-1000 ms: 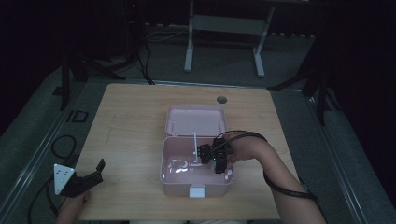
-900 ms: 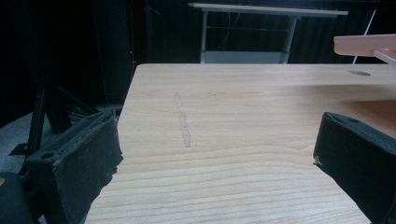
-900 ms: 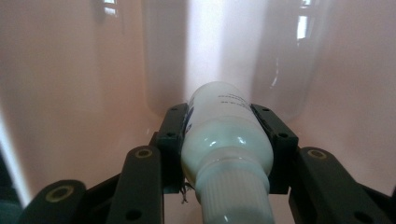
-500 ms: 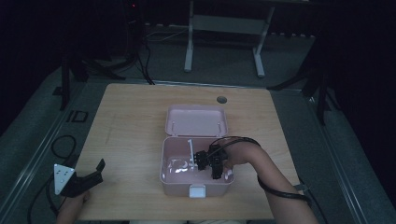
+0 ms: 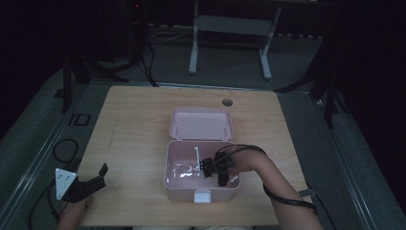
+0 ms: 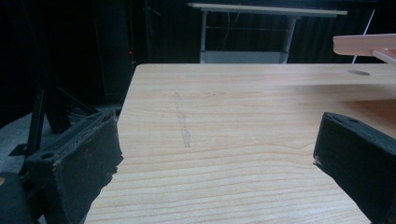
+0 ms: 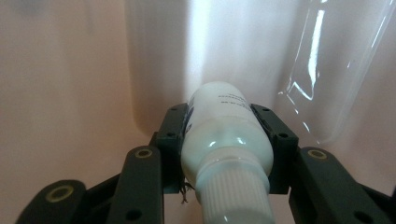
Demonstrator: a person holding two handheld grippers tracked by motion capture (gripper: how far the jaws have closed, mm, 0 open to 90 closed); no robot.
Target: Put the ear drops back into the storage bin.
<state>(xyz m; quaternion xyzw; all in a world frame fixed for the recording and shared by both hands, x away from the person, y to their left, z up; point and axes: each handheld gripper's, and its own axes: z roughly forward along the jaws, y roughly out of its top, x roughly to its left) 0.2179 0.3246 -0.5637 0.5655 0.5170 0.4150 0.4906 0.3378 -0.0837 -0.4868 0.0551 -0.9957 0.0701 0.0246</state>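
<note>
The white bottle is clamped between the two jaws of the right gripper, which press on its body just above the ribbed cap; the cap end points back toward the camera. Printed text is visible on the bottle's far end but is too small to read. The bottle is inside the pink box, close to its pale inner wall, with a sheet of clear plastic to its right in the right gripper view.

In the high view, the right gripper sits inside the open box, right of centre. Compared with one second ago, it has moved lower and further into the box, and the forearm now reaches in from the bottom right at a shallower angle. The white stick-shaped item lies in the box beside the gripper.

The box lid lies open, hinged back on the wooden table.

The left gripper is unchanged at the table's near left corner, jaws spread wide with nothing between them.
</note>
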